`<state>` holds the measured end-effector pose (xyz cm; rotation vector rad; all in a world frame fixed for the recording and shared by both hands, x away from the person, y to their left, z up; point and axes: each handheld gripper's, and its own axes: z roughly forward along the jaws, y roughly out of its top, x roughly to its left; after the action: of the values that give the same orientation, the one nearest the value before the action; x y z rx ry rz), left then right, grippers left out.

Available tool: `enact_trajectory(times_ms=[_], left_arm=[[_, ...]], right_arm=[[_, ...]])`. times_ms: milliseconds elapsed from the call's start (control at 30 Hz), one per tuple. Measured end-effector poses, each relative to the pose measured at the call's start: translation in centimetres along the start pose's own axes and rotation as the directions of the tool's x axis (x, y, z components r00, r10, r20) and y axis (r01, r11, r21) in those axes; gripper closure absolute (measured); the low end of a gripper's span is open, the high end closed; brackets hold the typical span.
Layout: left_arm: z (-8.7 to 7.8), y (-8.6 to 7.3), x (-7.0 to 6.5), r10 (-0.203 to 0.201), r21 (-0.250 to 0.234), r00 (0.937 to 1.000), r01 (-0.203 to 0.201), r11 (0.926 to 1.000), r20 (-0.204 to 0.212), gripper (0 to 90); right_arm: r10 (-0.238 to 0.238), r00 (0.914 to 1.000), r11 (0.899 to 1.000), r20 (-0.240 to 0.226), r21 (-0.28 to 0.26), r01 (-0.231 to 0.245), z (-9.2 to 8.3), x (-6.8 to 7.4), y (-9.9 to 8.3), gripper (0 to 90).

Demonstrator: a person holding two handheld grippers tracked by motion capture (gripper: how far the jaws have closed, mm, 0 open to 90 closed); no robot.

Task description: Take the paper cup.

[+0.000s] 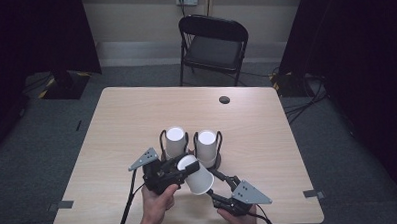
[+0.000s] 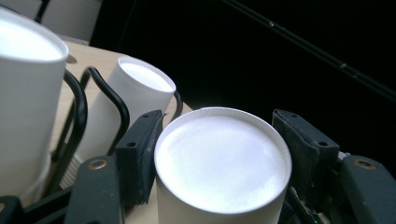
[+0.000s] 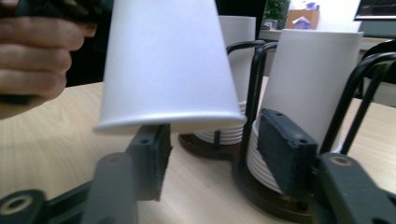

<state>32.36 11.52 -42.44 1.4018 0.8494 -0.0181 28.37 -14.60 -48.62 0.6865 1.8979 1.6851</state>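
Left gripper jaws clamp cup; right's seemingly apart.

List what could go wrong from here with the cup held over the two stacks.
1. The left gripper squeezes the thin paper cup near its closed end; the wall may dent or slip.
2. The cup hangs tilted above the table, close to the two cup stacks in wire holders; a swing might knock them.
3. The right gripper is open right under the cup's rim, beside the nearer stack; it may bump either one.
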Motion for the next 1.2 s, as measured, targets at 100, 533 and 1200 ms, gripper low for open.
enact_trajectory(times_ms=[100,533,1200], left_arm=[[0.0,-0.3,0.3,-0.034,-0.002,0.9992,0.034,0.9994,0.022,35.7],[0.5,-1.3,0.2,-0.085,0.0,0.9944,0.085,0.9964,0.063,35.6],[1.3,-1.9,1.1,-0.161,0.03,0.9816,0.159,0.9868,0.103,33.2]], right_arm=[[0.0,0.9999,1.0,-0.011,-0.005,0.0,-0.1,-0.1,0.1,42.3],[-0.034,0.9989,0.998,-0.031,-0.05,0.032,0.4,-0.3,-0.1,60.6],[-0.028,0.9992,0.996,-0.028,-0.089,0.026,-0.2,-0.8,-0.3,82.5]])
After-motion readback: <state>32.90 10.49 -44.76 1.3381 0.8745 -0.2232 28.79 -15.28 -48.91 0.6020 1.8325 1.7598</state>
